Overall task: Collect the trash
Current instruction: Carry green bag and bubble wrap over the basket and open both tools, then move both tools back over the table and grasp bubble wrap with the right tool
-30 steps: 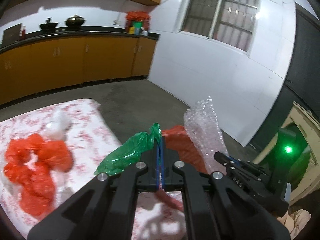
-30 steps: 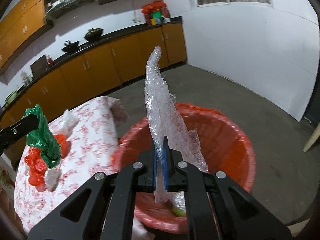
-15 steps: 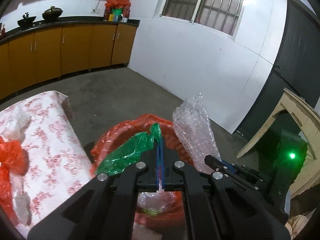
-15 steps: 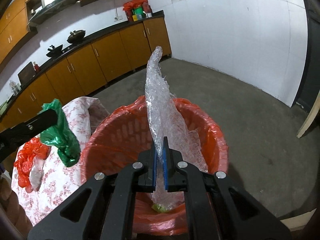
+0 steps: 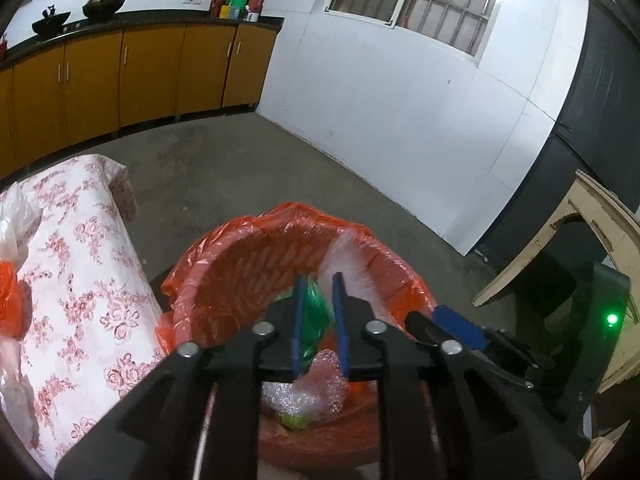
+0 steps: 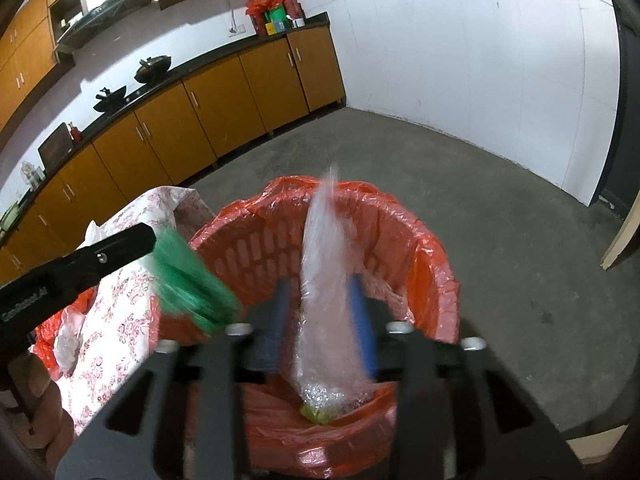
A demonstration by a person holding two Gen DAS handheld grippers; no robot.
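An orange bin (image 5: 240,256) lined with an orange bag stands on the floor beside the table; it also shows in the right wrist view (image 6: 424,248). My left gripper (image 5: 318,304) is open above the bin, and a green plastic bag (image 5: 314,320) drops between its fingers; in the right wrist view the green bag (image 6: 188,284) is blurred. My right gripper (image 6: 320,300) is open above the bin, and a clear bubble-wrap piece (image 6: 324,264) falls between its fingers. More bubble wrap (image 5: 304,384) lies at the bin's bottom.
A table with a red-flowered cloth (image 5: 80,280) stands left of the bin, with orange and clear plastic scraps (image 6: 60,336) on it. Orange cabinets (image 6: 224,100) line the far wall. A cream wooden frame (image 5: 560,240) stands to the right. The floor is bare concrete.
Both grippers have opened over the bin. The green bag and the bubble wrap have left the jaws and are falling into the bin.
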